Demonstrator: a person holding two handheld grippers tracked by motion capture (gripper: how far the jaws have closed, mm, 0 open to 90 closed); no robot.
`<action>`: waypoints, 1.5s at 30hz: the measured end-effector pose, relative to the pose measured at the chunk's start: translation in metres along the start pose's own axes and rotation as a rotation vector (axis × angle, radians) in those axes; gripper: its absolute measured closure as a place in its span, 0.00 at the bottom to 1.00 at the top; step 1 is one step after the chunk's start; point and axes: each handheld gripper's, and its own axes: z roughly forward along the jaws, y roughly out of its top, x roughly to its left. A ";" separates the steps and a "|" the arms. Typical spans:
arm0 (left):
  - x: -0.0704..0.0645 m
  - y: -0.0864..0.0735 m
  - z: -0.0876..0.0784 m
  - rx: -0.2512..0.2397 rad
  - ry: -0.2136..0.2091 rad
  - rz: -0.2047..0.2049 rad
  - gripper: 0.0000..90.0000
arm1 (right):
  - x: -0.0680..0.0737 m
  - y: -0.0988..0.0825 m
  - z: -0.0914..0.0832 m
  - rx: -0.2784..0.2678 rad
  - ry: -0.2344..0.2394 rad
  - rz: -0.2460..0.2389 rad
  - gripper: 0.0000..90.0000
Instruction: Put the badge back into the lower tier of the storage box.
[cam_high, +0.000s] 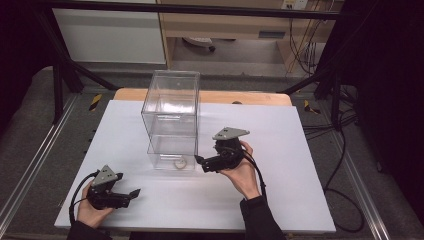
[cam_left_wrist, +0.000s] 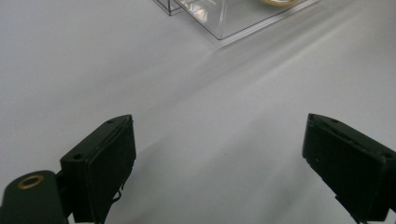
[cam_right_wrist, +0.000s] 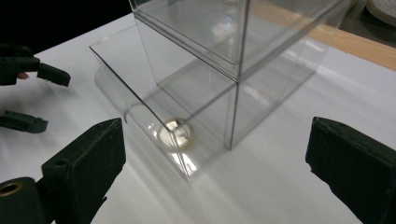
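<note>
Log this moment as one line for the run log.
right gripper: open, empty, beside clear drawer box | bottom drawer: pulled partly out, ring inside | left gripper: open, empty, over white table

Clear drawer (cam_right_wrist: 154, 116) pulled out, ring (cam_right_wrist: 176, 133) inside

Two hand-held black grippers, dark sleeves

The left gripper (cam_high: 131, 194) and the right gripper (cam_high: 199, 161) are black, boxy tools, each topped by a grey three-cornered plate with small dark holes. A black cable (cam_high: 76, 196) loops from the left one; another trails down past the right wrist. Seen close in the gripper views, the jaws are thick black blocks with flat faces and small screw holes, and a brass-coloured ring sits in the body at lower left. Both arms wear dark sleeves (cam_high: 257, 216) reaching the wrists.
</note>
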 end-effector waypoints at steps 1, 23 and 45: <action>0.000 0.000 0.000 0.000 0.000 0.000 0.10 | -0.003 -0.003 -0.002 0.000 -0.006 0.001 0.04; -0.001 0.000 0.001 0.002 -0.004 0.001 0.10 | -0.048 -0.093 -0.044 0.053 -0.067 0.074 0.00; -0.003 0.000 0.003 0.012 -0.008 0.012 0.10 | -0.073 -0.157 -0.078 0.043 -0.104 0.080 0.00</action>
